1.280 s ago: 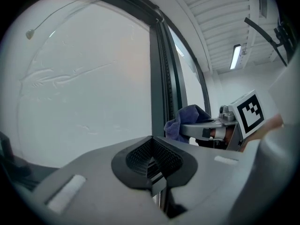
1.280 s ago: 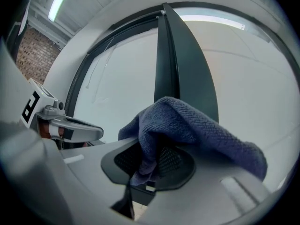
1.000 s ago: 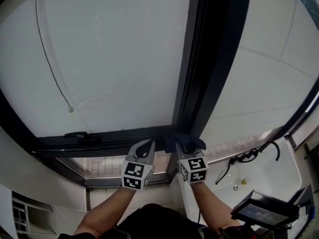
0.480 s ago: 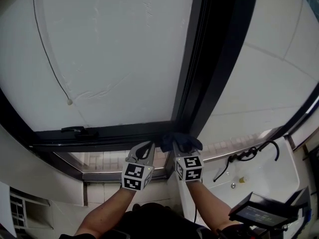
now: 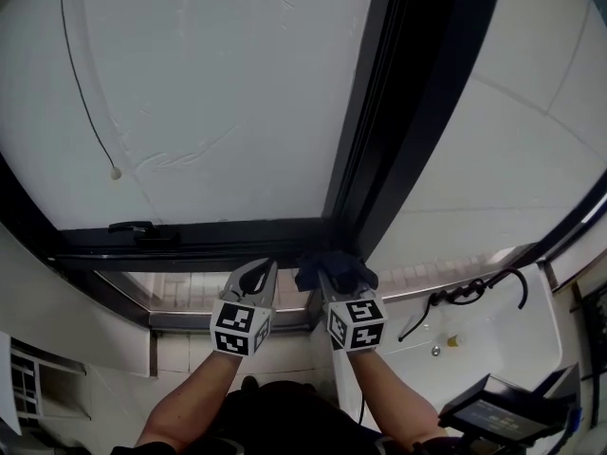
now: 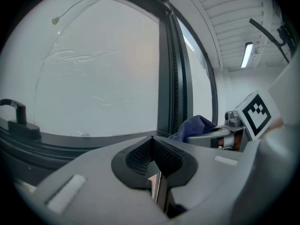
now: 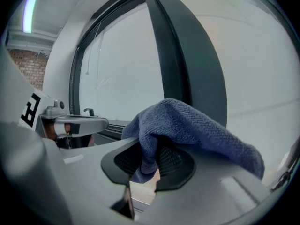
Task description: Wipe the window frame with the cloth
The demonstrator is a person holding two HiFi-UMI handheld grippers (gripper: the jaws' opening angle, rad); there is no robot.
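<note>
I am clamping my right gripper (image 5: 334, 287) on the cloth (image 5: 334, 265), a dark blue rag with a coarse, nubbly weave. Its jaws are pinching one fold between their ribbed black pads, and the rest is bulging up over them in a soft, rumpled hump. I am pressing that bundle against the frame (image 5: 190, 245), right at the corner where the flat bottom rail meets the tall upright post. The frame is dark, smooth metal with long straight grooves.

My left gripper (image 5: 258, 271) is hovering just beside the right one, close below the bottom rail, and it is clenched: its grey curved jaws are meeting at the tips with nothing between them.

Inside the frame the pane (image 5: 209, 83) is showing milky white, with faint scratchy streaks on it. A thin black cord ending in a small pale bead (image 5: 115, 172) is hanging in front of it. A low black handle (image 5: 133, 227) is sitting on the bottom rail, well to the left of the corner.
</note>
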